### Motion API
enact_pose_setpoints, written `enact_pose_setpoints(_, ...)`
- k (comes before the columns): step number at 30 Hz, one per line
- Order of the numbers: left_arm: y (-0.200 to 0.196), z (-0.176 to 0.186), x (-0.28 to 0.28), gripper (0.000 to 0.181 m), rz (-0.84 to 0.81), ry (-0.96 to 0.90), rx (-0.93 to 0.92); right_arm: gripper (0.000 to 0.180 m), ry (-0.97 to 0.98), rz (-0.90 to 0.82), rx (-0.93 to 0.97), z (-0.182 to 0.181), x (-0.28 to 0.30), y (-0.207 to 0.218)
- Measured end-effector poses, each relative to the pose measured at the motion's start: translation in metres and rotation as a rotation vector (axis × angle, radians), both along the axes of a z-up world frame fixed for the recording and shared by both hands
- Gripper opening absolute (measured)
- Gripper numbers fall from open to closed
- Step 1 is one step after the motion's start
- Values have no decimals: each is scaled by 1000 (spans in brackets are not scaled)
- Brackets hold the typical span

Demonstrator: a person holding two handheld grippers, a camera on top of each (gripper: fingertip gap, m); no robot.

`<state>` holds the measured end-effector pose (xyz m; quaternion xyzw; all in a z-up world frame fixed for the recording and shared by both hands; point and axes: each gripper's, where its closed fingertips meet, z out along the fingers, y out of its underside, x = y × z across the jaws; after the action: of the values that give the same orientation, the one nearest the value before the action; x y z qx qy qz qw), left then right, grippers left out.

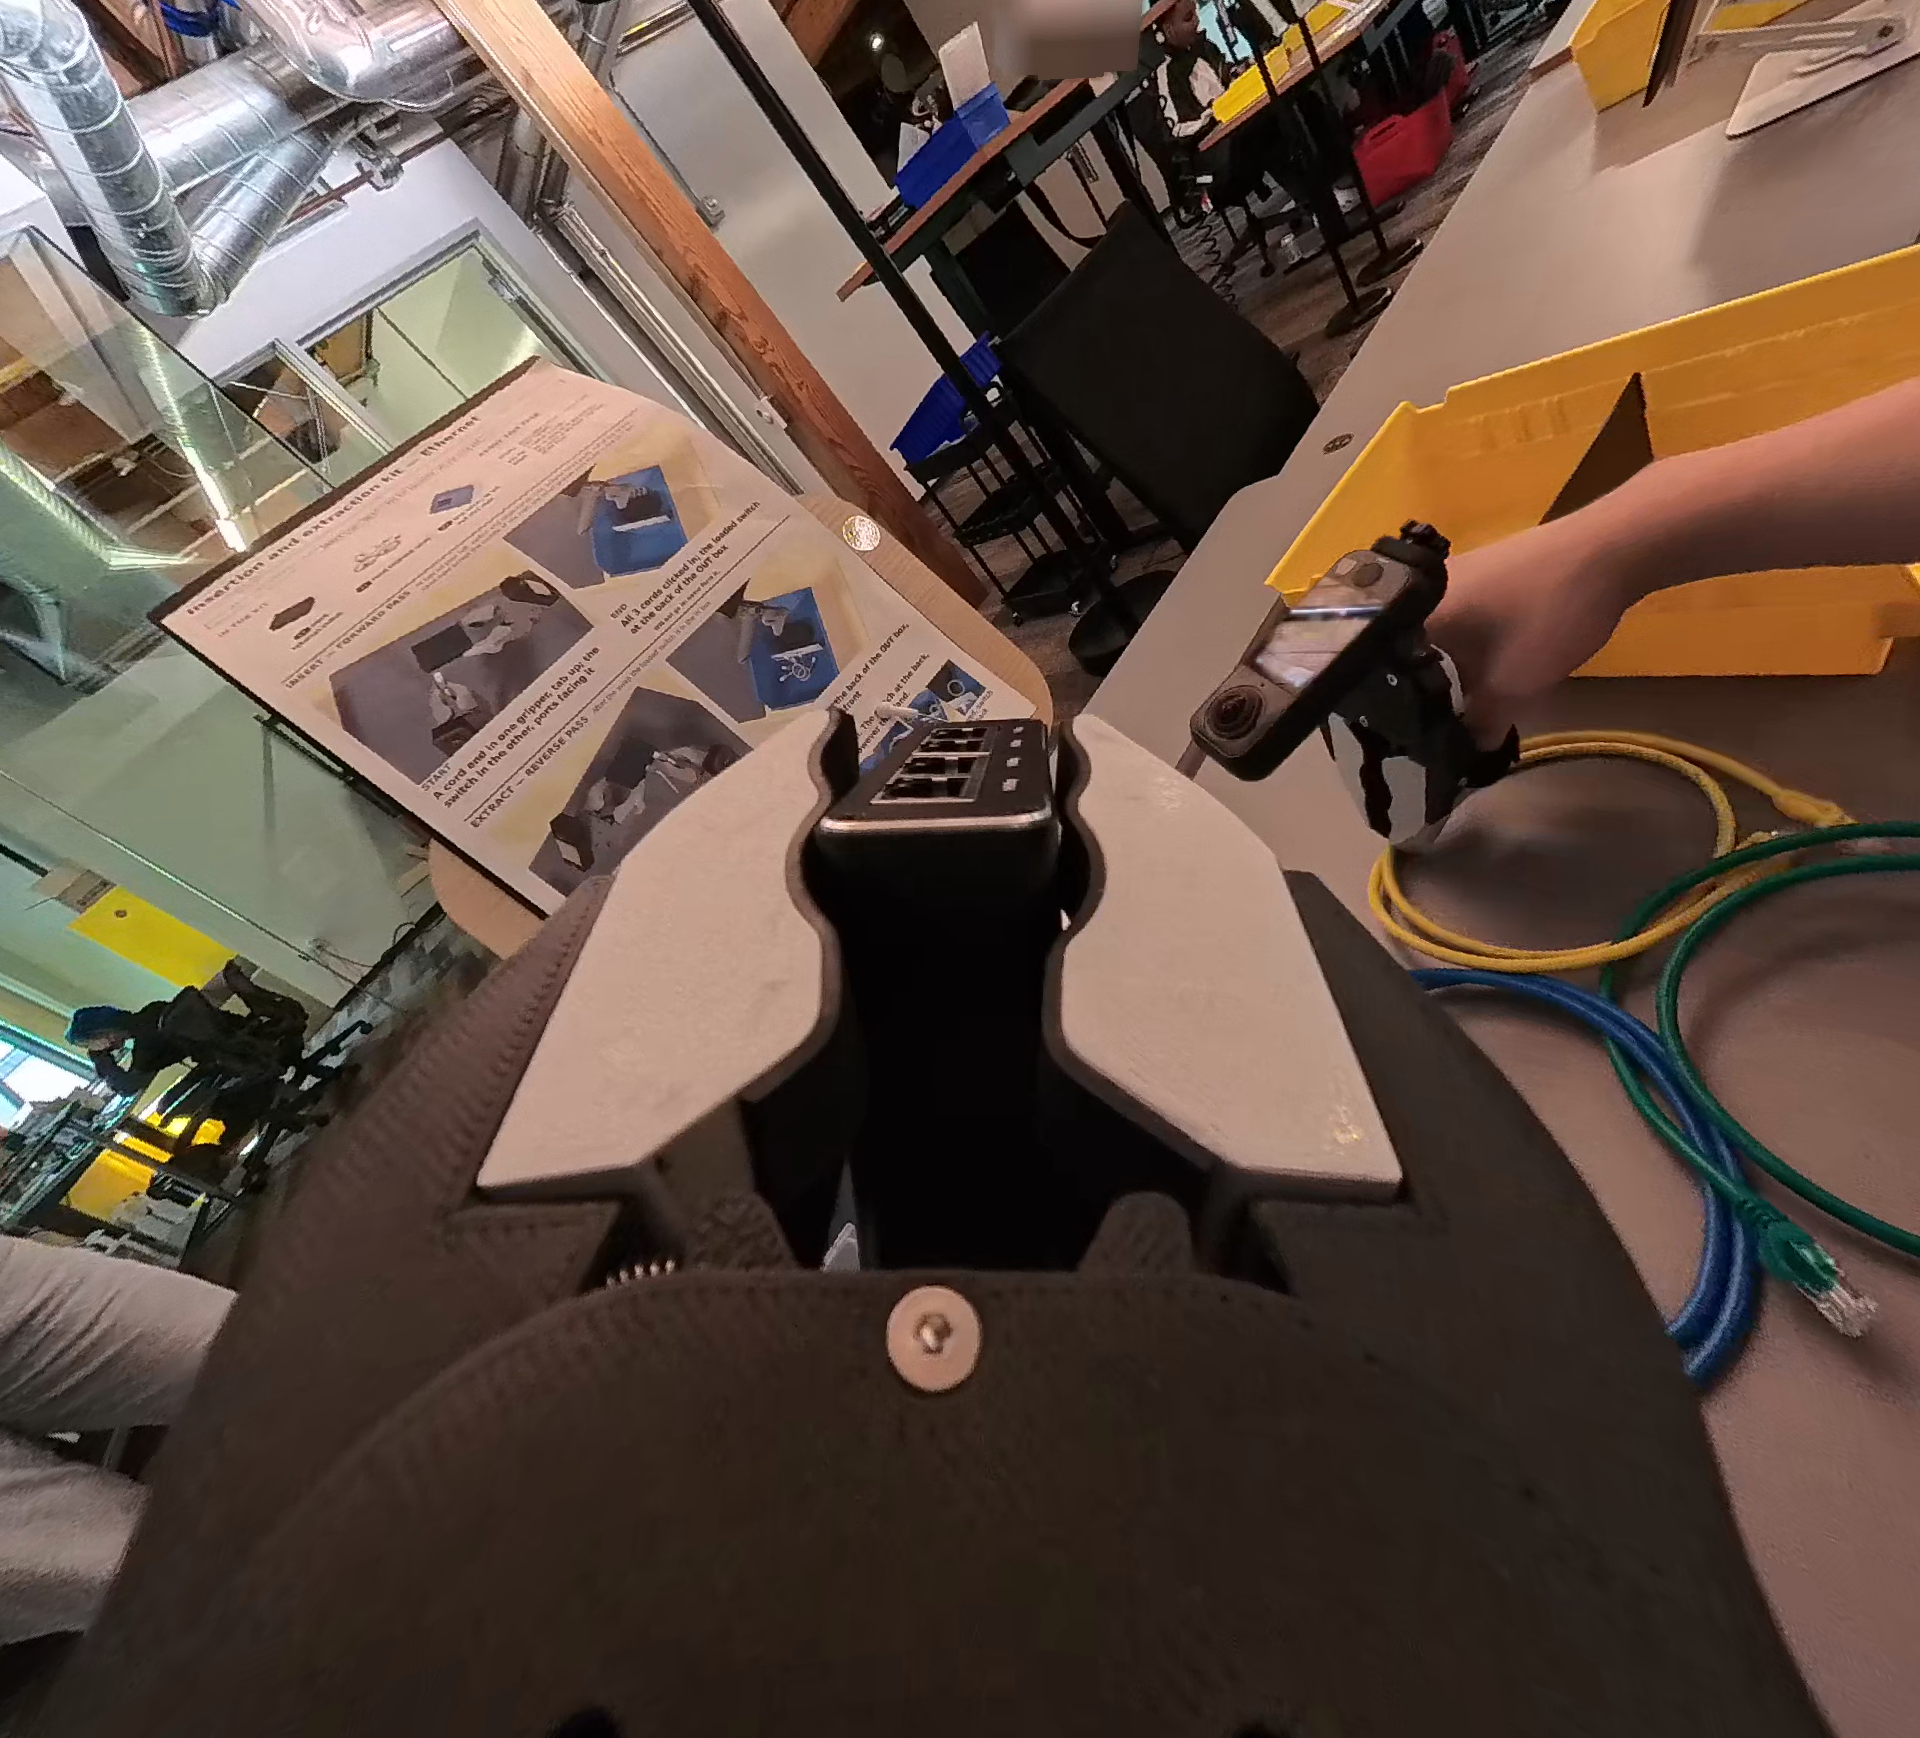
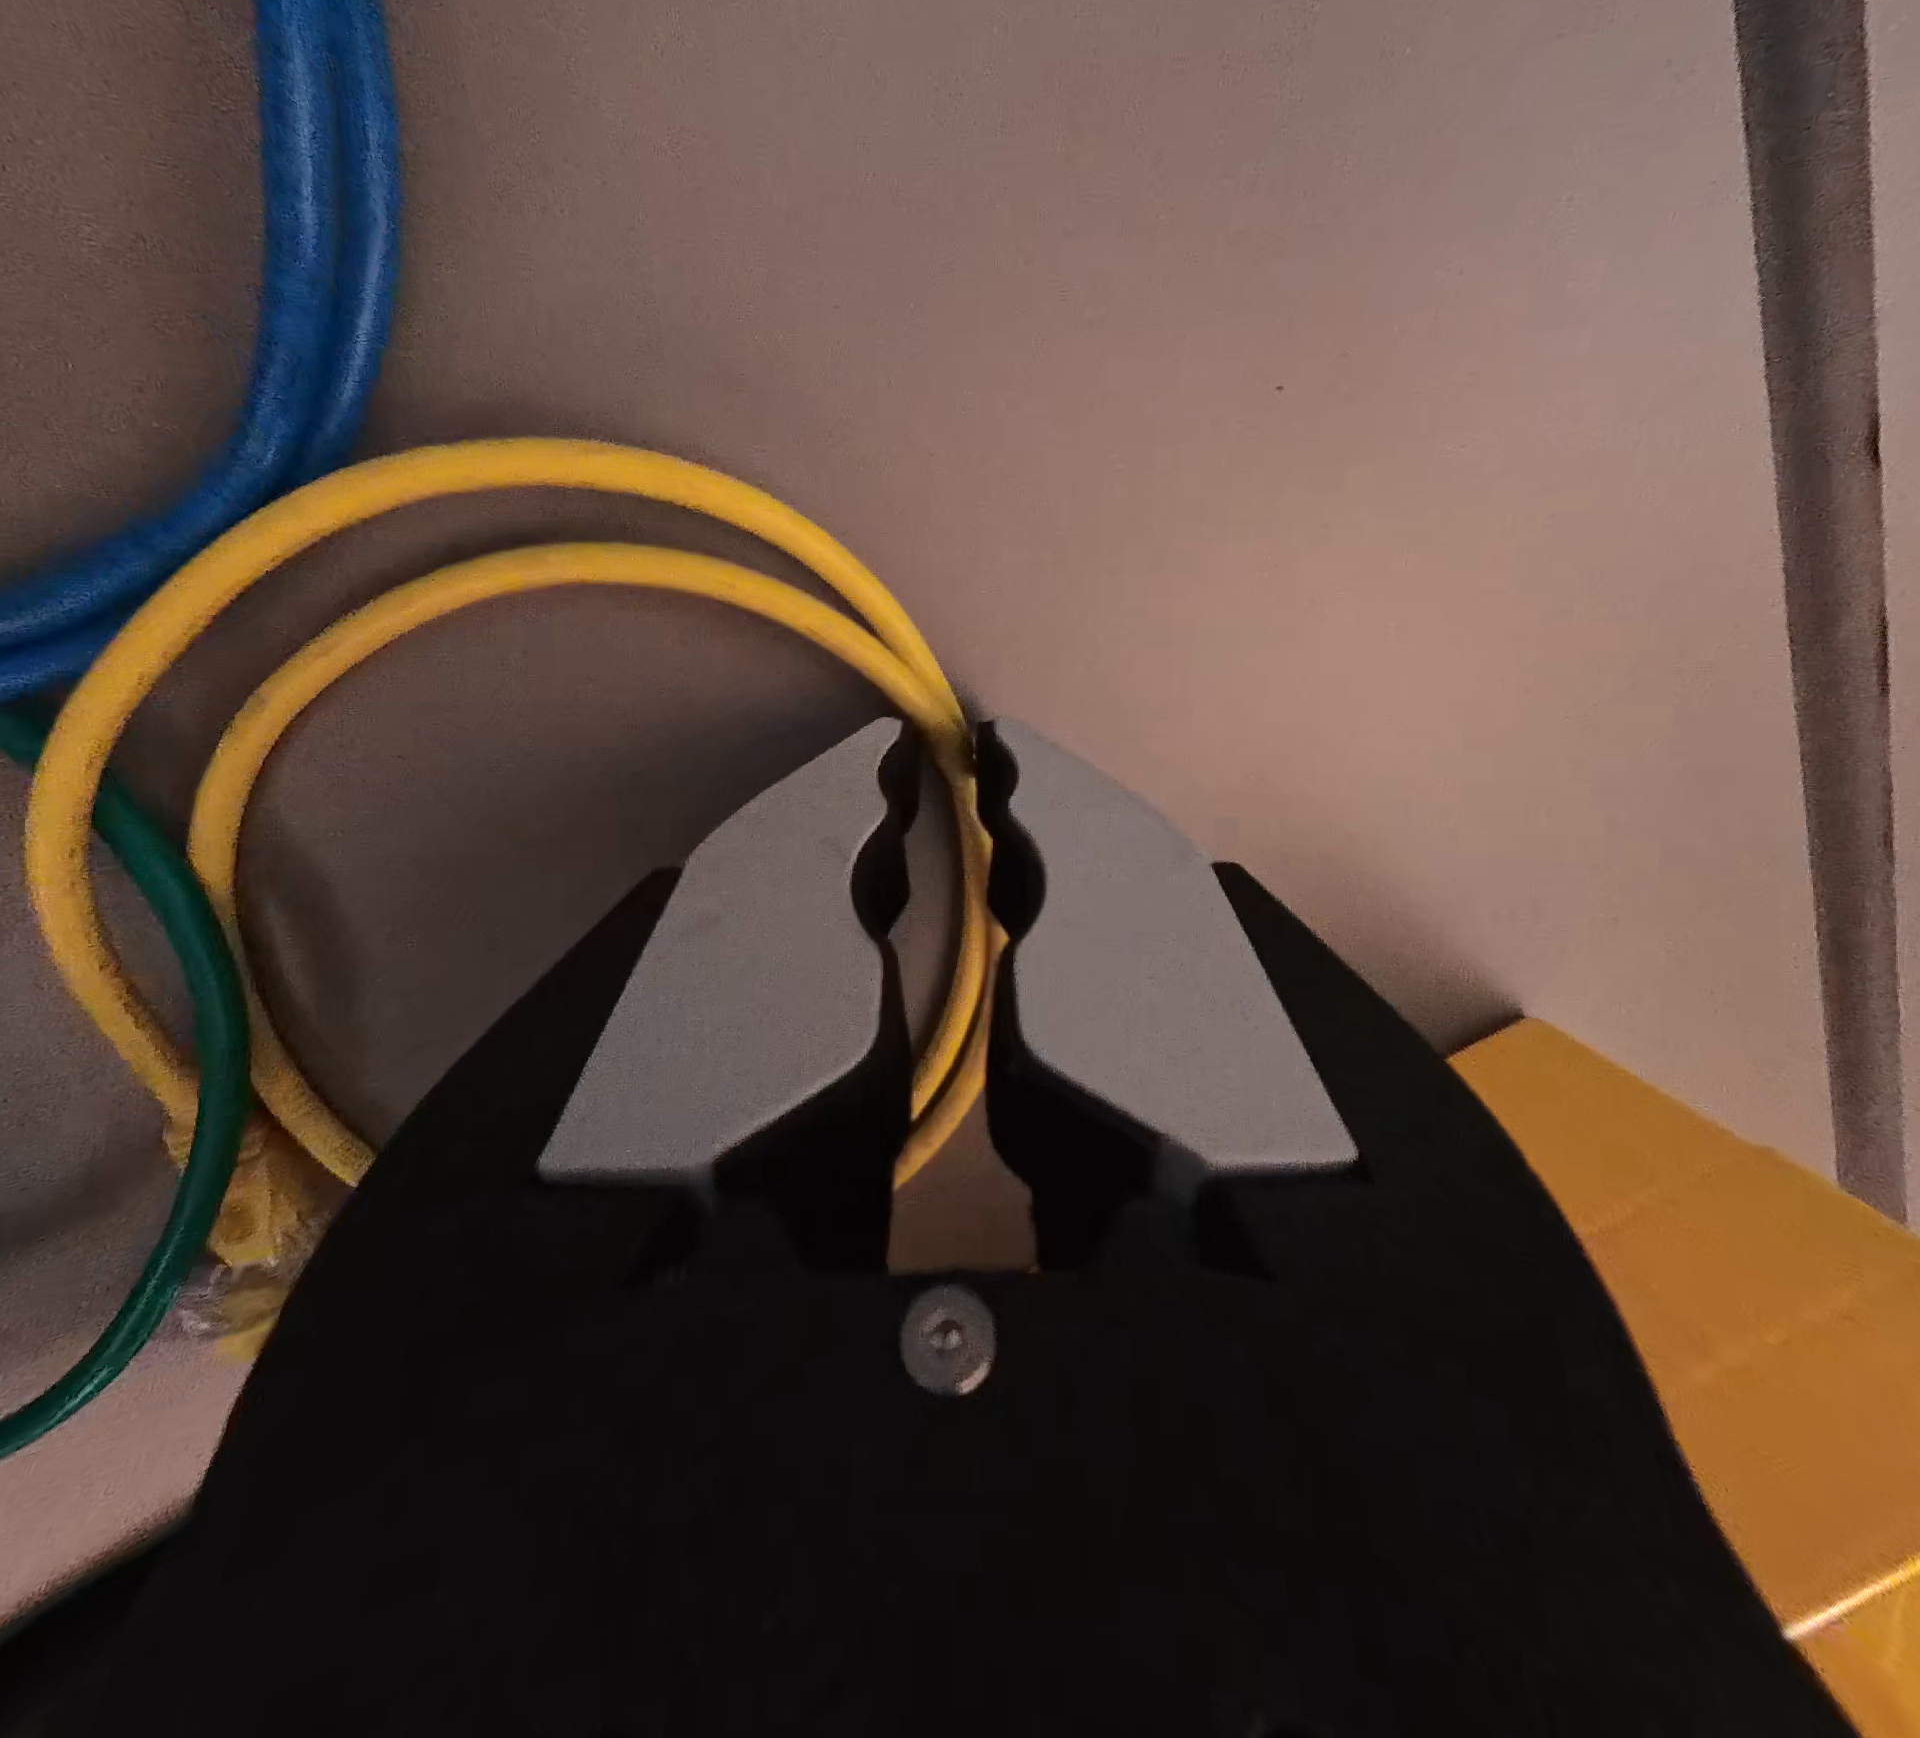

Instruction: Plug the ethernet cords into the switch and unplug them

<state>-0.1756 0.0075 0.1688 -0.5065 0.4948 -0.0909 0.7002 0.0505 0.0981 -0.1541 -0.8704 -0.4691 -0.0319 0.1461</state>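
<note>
My left gripper (image 1: 951,743) is shut on the black ethernet switch (image 1: 935,784) and holds it up, its row of empty ports facing the camera. In the left wrist view the right gripper (image 1: 1392,753), held by a hand, points down at the yellow cord (image 1: 1455,945) on the table. In the right wrist view my right gripper (image 2: 940,727) is narrowly open with its tips astride the yellow cord (image 2: 623,483). The cord touches the right finger (image 2: 1122,961); a slit of table shows beside the left one. The yellow plug (image 2: 249,1210) lies at the lower left.
A green cord (image 1: 1683,961) (image 2: 197,1065) and a blue cord (image 1: 1662,1117) (image 2: 312,234) lie coiled next to the yellow one; the green plug (image 1: 1808,1273) is loose. A yellow bin (image 1: 1558,462) (image 2: 1662,1325) stands behind the right gripper. An instruction sheet (image 1: 582,649) leans ahead. Some 40 cm of space lies between my two pairs of fingers. From my right tips it is roughly 15 cm to the yellow plug (image 2: 249,1210); from my left, 35 cm.
</note>
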Motion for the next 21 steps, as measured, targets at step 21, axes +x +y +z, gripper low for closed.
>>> enact_pose_setpoints(21, -7, 9, -7, 36, -15, -38, 8, 6, 610, -183, 635, 149, -13, 9)
